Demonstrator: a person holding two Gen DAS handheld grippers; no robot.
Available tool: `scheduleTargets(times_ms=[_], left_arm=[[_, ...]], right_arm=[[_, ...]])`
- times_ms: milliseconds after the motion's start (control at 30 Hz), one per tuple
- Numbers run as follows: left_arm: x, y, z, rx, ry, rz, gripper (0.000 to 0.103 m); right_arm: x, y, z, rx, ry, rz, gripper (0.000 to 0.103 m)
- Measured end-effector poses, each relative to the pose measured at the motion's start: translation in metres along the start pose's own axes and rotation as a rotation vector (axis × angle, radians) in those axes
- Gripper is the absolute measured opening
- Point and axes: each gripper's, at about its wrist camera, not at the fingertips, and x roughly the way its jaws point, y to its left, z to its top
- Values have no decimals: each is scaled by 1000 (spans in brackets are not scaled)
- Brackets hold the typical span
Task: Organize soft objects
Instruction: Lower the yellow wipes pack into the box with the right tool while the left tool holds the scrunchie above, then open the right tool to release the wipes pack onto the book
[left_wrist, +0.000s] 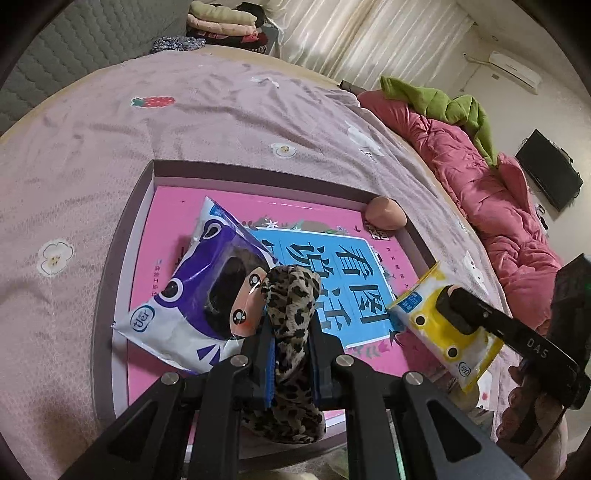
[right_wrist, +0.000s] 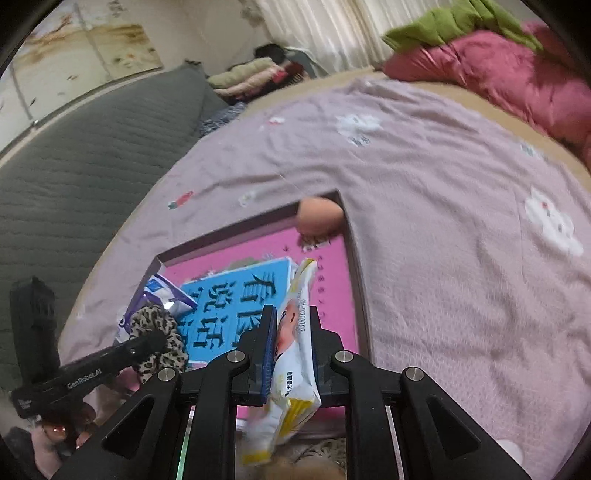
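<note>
While clamped, yellow tissue pack (left_wrist: 443, 325), purple "tjer" pack (left_wrist: 192, 295), "GenRobot.AI" left gripper (right_wrist: 147, 343)

Bed (left_wrist: 207, 122) with mauve sheet (right_wrist: 443, 206), printed with strawberries and flowers. On it: 1 shallow open box (left_wrist: 110, 266) with pink printed lining, near the front edge. Far right side: crumpled pink quilt (left_wrist: 480, 177), green cloth (left_wrist: 443, 103) on top of it. Grey quilted headboard (right_wrist: 92, 155) runs along the left.
</note>
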Motion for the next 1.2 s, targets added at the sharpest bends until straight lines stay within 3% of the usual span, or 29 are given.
scheduleTargets(times_ms=[200,433,600,667,767,867,1033,1200], left_arm=[[-1,0,1,4,-6,8,14],[-3,2,2,-1,-5,9,14],[-6,2,4,-1,-7,5,14],[-9,3,4,0,-10,3,14],[-12,5,6,-1,-11,4,14],[-16,6,6,-4,-14,5,14],[-19,7,6,2,-19,7,14],[-15,7,6,3,-12,20,14]], right_arm=[[13,-5,-6,-42,44,-87,23],[20,37,-17,-405,49,-323,38],[21,54,-25,-596,60,-413,44],[19,56,-23,-611,66,-391,47],[7,52,-18,-546,87,-280,52],[-2,47,-16,-499,110,-254,52],[-1,41,-28,-511,165,-294,52],[10,45,-29,-560,142,-326,54]])
